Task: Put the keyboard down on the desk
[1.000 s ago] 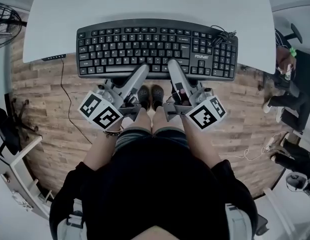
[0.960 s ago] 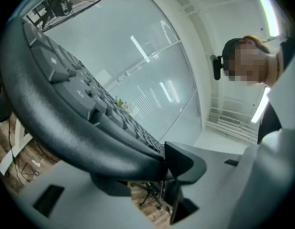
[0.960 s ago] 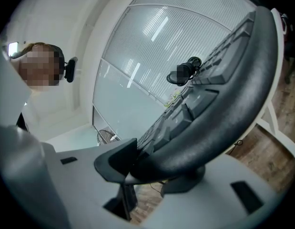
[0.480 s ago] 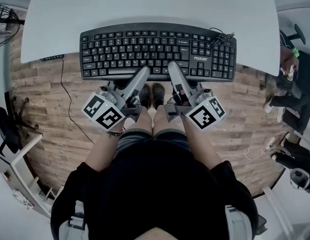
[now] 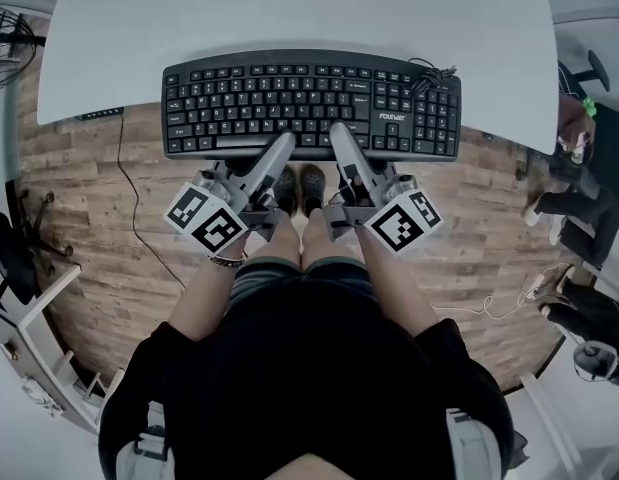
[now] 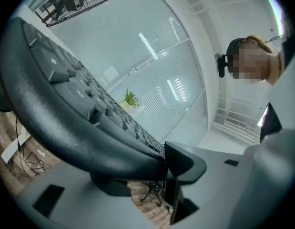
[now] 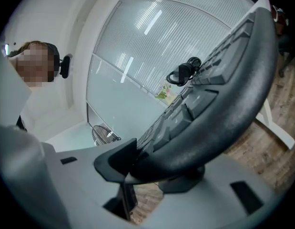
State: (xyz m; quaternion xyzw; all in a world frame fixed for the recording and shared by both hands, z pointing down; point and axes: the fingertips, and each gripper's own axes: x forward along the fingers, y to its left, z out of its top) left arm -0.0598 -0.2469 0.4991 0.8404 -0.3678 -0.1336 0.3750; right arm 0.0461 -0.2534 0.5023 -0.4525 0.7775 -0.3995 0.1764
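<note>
We hold the keyboard by its near long edge, the left tool and the right tool each pinching it, and it stretches sideways just ahead of both, partly over the white worktop.

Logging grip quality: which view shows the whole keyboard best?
The head view: the whole keyboard shows from above, with the left gripper and right gripper clamped on its near edge. Each gripper view shows only that rounded edge and some keys, close up.
</note>
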